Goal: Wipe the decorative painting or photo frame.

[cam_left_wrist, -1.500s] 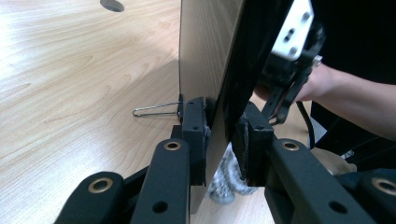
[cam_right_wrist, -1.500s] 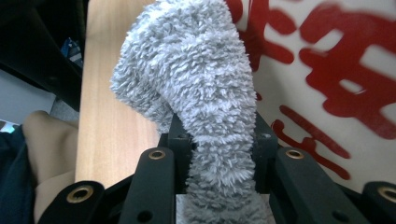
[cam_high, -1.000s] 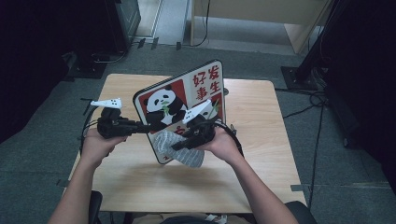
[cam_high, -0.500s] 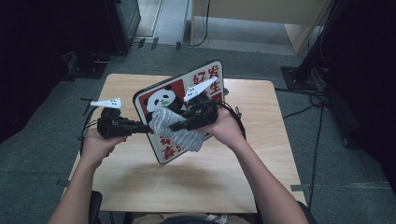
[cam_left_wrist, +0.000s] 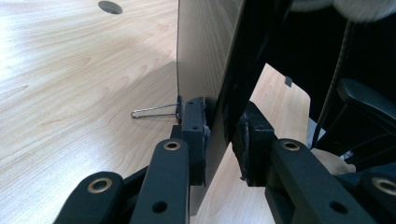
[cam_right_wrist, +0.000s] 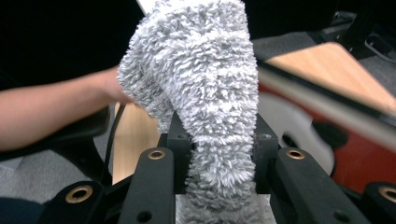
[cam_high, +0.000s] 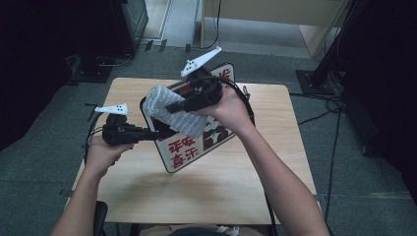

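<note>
The left gripper (cam_high: 156, 133) pinches the panda board's (cam_high: 189, 150) edge, propping it tilted above the table (cam_high: 255, 162), while the right gripper (cam_high: 173, 106) clamps a grey cloth (cam_high: 172, 110) against its upper face, mid-wipe; the next stroke likely needs steady pressure

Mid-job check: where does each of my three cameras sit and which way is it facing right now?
High view: above the person's side, looking forward and down at the table; both forearms, left gripper and right gripper show.
Left gripper view: rides that gripper, looking along its jaws clamped on the panda board.
Right gripper view: looks along its jaws pinching the grey cloth; a forearm shows behind.
Shared: the board shows in all three.
</note>
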Action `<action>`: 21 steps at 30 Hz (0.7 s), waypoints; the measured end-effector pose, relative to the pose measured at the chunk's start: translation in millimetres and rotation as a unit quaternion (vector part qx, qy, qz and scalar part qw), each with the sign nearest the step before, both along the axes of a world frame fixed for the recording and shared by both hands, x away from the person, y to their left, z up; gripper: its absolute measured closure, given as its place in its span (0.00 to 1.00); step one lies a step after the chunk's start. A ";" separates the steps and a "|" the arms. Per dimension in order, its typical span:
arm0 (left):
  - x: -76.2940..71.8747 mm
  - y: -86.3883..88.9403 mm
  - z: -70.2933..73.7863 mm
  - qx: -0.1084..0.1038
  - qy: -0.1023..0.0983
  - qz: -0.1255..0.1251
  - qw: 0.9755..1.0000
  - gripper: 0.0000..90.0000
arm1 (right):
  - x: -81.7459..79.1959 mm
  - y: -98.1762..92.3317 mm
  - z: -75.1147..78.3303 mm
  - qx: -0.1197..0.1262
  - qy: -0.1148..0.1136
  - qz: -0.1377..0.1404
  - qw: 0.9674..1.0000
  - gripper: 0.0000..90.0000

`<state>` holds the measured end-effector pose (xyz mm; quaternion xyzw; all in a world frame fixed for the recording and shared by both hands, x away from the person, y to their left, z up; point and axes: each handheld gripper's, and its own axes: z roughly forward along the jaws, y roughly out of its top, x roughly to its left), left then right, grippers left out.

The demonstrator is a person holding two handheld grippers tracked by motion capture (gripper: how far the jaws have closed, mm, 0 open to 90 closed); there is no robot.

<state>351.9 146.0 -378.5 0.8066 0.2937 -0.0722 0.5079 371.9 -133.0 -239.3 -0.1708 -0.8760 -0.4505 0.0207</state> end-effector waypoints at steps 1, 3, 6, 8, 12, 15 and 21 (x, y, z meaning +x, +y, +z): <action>0.1 0.0 0.0 0.000 -0.001 0.000 1.000 0.84 | 2.2 1.6 4.3 0.002 -0.007 0.000 1.000 0.77; 0.1 0.0 0.0 0.001 -0.002 -0.001 1.000 0.84 | 6.5 6.1 14.5 0.007 -0.008 -0.005 1.000 0.77; 0.0 -0.1 0.0 0.001 -0.004 -0.001 1.000 0.84 | 13.0 13.1 26.1 0.008 -0.010 -0.011 1.000 0.77; 0.0 -0.1 0.2 0.001 -0.006 -0.001 1.000 0.84 | 16.3 17.7 31.7 0.009 -0.013 -0.013 1.000 0.77; 0.1 0.0 0.3 0.001 -0.007 -0.002 1.000 0.84 | 24.4 29.3 39.7 0.014 -0.011 -0.018 1.000 0.77; 0.3 0.2 0.2 0.001 -0.008 -0.002 1.000 0.84 | 32.3 38.0 39.0 0.010 0.003 -0.024 1.000 0.77; 0.1 1.0 0.5 0.000 -0.010 -0.001 1.000 0.84 | 39.7 48.1 27.9 -0.018 0.009 -0.032 0.999 0.76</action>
